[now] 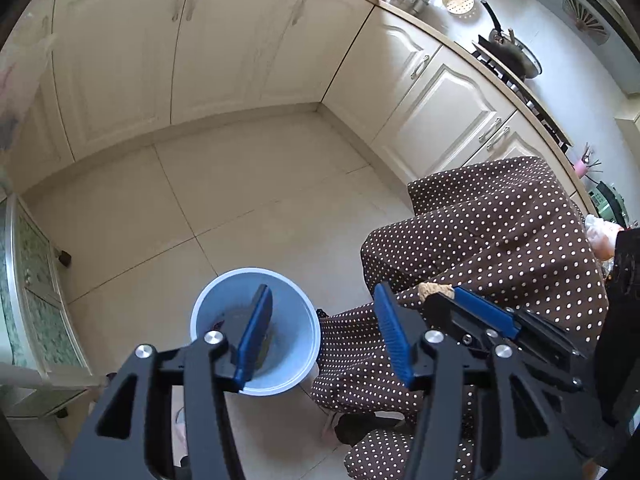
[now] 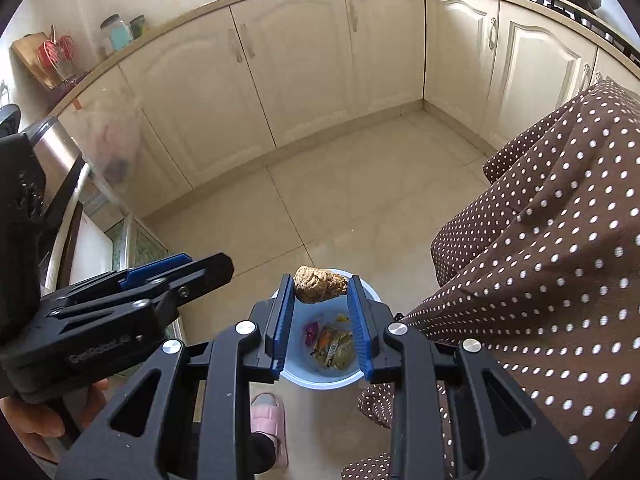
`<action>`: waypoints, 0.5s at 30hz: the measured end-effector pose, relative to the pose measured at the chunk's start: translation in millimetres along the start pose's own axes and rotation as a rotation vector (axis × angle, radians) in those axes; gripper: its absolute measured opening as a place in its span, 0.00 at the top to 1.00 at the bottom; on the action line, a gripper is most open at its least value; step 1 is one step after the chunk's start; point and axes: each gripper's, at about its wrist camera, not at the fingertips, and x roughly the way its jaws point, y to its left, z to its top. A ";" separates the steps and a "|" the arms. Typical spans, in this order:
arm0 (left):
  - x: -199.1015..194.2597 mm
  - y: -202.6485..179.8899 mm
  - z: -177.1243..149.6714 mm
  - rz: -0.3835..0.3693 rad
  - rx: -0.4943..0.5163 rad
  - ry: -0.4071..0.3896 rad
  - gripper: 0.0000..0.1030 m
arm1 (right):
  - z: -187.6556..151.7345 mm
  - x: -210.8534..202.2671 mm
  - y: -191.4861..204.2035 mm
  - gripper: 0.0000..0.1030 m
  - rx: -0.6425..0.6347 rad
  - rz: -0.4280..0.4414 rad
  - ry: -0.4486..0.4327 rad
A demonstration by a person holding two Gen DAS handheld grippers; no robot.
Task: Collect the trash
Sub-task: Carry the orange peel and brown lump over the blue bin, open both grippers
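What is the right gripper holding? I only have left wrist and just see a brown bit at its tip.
Observer: The right gripper is shut on a crumpled brown lump, pinched between its fingertips.
Operator: Anything in the bin already? My own finger blocks most of it.
Observer: Yes. The right wrist view looks straight into the pale blue bin, and wrappers and scraps lie on its bottom.

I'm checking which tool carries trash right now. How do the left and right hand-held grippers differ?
The right hand-held gripper is shut on a crumpled brown paper wad; the left hand-held gripper is open and holds nothing. The right's blue pads sit narrow, the left's wide. Both hang above the pale blue round plastic bin.
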 end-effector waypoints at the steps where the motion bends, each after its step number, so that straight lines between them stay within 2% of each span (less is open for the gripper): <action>1: -0.5 1.9 -0.9 0.000 -0.003 0.001 0.49 | 0.2 1.7 0.7 0.75 0.000 0.001 0.003; 8: -10.4 11.0 -0.7 0.015 -0.024 -0.014 0.49 | 5.5 9.5 7.0 0.75 0.002 0.009 0.009; 15: -30.4 13.3 2.2 -0.006 -0.040 -0.051 0.49 | 21.9 9.5 11.9 0.72 -0.019 0.017 -0.031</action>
